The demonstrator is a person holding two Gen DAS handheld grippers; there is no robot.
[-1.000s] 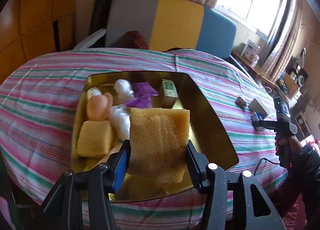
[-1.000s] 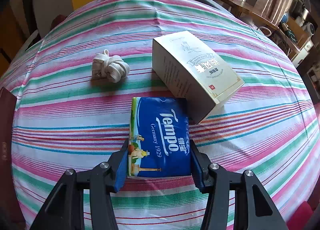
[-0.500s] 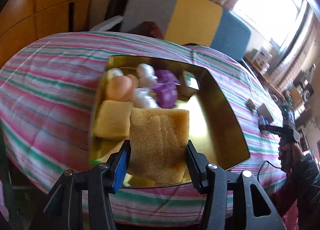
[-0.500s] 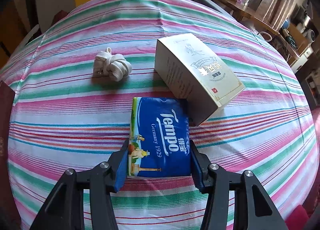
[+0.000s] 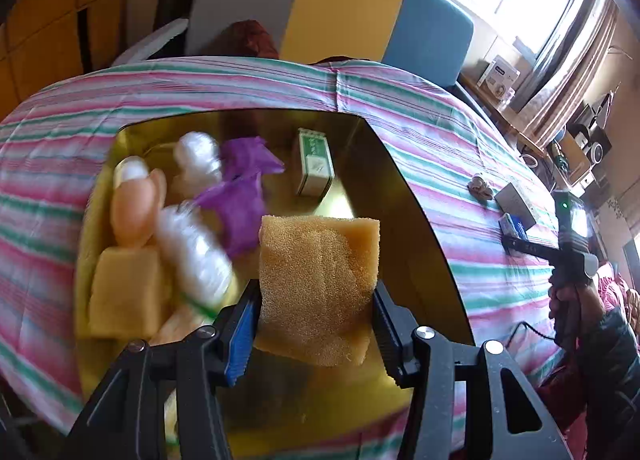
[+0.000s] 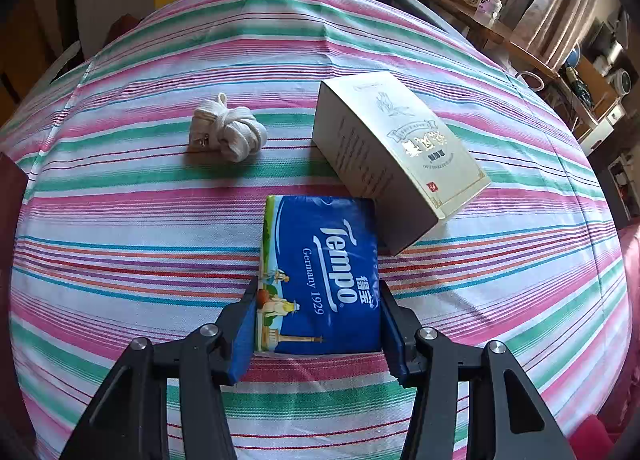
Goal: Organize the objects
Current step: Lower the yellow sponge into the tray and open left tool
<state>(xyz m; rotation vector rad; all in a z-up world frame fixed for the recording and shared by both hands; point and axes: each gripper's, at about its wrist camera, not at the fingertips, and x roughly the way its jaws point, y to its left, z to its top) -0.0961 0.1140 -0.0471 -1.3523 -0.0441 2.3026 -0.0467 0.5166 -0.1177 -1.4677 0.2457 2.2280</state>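
My left gripper (image 5: pixel 316 320) is shut on a yellow-brown sponge (image 5: pixel 316 280), held over the gold tray (image 5: pixel 416 244). Inside the tray lie a yellow block (image 5: pixel 124 296), a peach toy (image 5: pixel 134 209), white wrapped bundles (image 5: pixel 196 256), purple paper (image 5: pixel 240 195) and a small green-white box (image 5: pixel 316 165). My right gripper (image 6: pixel 318 324) is shut on a blue Tempo tissue pack (image 6: pixel 320 272) just above the striped cloth. The pack's far corner is next to a cream carton (image 6: pixel 400 155). A knotted white lace bundle (image 6: pixel 228 131) lies to the left of the carton.
Striped cloth (image 6: pixel 120 219) covers the whole table. In the left wrist view, a person's hand (image 5: pixel 568 300) holds the other gripper at the table's right edge, by the carton (image 5: pixel 516 199). A grey, yellow and blue chair back (image 5: pixel 340 7) stands behind the table. A dark red edge (image 6: pixel 10 199) shows at far left.
The left gripper has moved in over the tray with the sponge, so the tray looks larger and its contents nearer. The right gripper still holds the tissue pack in nearly the same place.
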